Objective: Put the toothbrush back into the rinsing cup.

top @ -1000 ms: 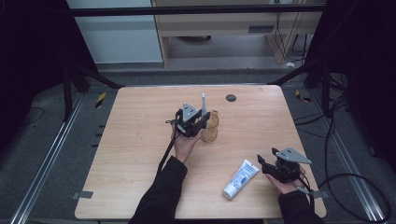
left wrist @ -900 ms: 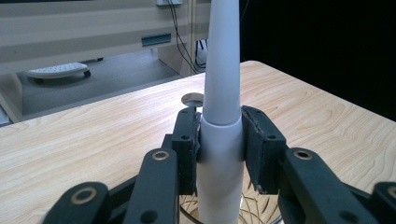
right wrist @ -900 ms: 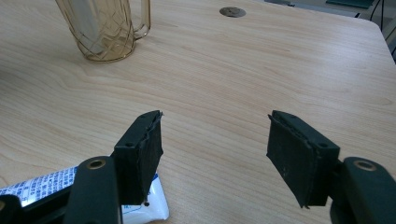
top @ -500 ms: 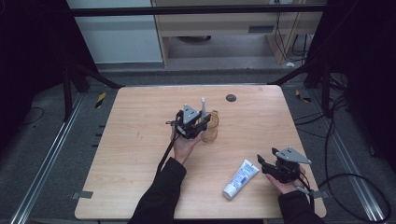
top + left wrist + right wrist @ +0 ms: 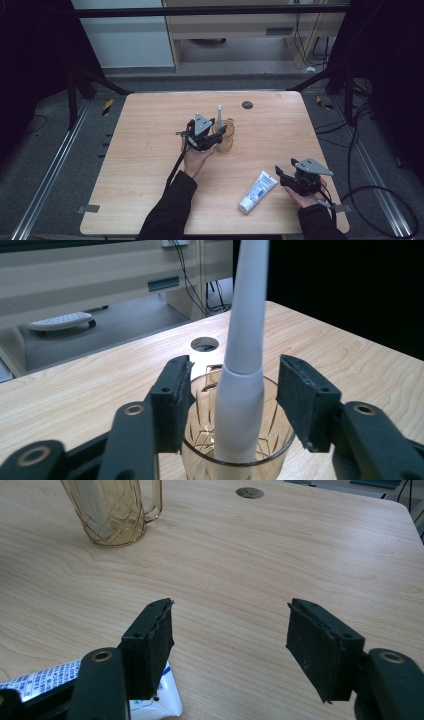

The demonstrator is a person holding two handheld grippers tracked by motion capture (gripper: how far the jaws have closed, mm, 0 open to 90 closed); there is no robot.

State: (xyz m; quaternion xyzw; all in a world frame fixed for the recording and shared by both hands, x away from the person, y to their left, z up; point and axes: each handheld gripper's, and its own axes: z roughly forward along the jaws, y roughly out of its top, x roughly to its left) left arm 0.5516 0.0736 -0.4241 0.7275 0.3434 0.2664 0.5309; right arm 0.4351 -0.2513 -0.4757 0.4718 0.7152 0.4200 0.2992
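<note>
The white toothbrush handle (image 5: 243, 385) stands in the amber cup (image 5: 235, 460) between my left gripper (image 5: 234, 400)'s jaws, which have just been opening and now stand clear of it on both sides. It looks light, stiff and smooth; I would pinch its thicker lower part, just above the cup rim. The cup, probably brittle, sits mid-surface, toward the far edge. My right gripper (image 5: 230, 645), jaws wide and empty, rests near the right front corner beside a toothpaste tube (image 5: 257, 191).
</note>
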